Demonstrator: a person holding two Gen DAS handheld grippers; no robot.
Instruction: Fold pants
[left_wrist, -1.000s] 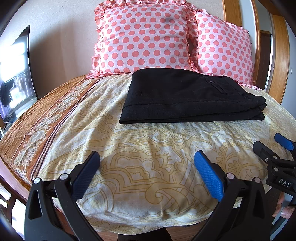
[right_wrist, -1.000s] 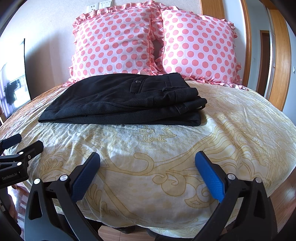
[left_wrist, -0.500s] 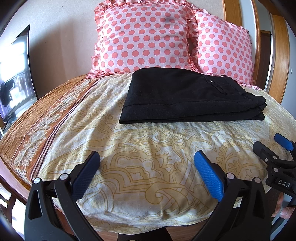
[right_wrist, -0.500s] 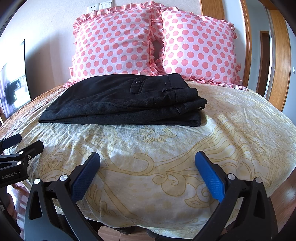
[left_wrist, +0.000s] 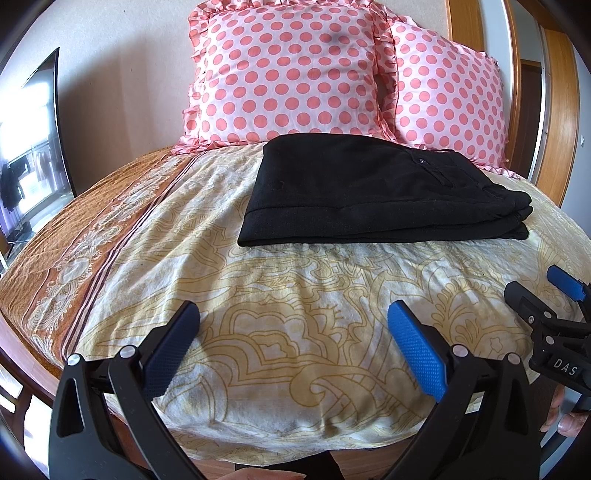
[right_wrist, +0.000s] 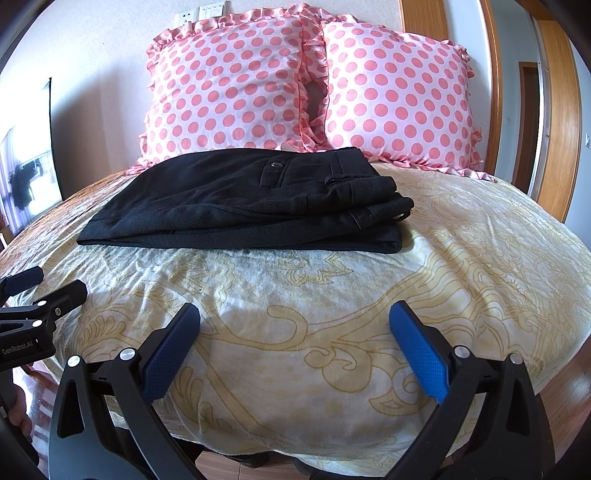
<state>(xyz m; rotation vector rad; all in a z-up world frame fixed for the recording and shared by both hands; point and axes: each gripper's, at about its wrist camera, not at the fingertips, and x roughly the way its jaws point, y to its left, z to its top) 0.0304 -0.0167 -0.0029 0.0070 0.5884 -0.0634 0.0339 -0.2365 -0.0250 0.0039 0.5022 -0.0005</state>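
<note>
Nothing moved since a second ago: both grippers parked at the near edge of the bed, short of the pants. Left gripper spread wide, empty; right gripper likewise gaping, empty. Pants already stacked in a neat folded pile, just before the pillows, on the bed's far half. Risk from here, probably: snagging the top layer on a careless reach, undoing the fold.

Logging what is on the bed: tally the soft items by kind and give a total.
Black folded pants: 1
Pink polka-dot pillows: 2
Patterned bedspread: 1
Total: 4
</note>
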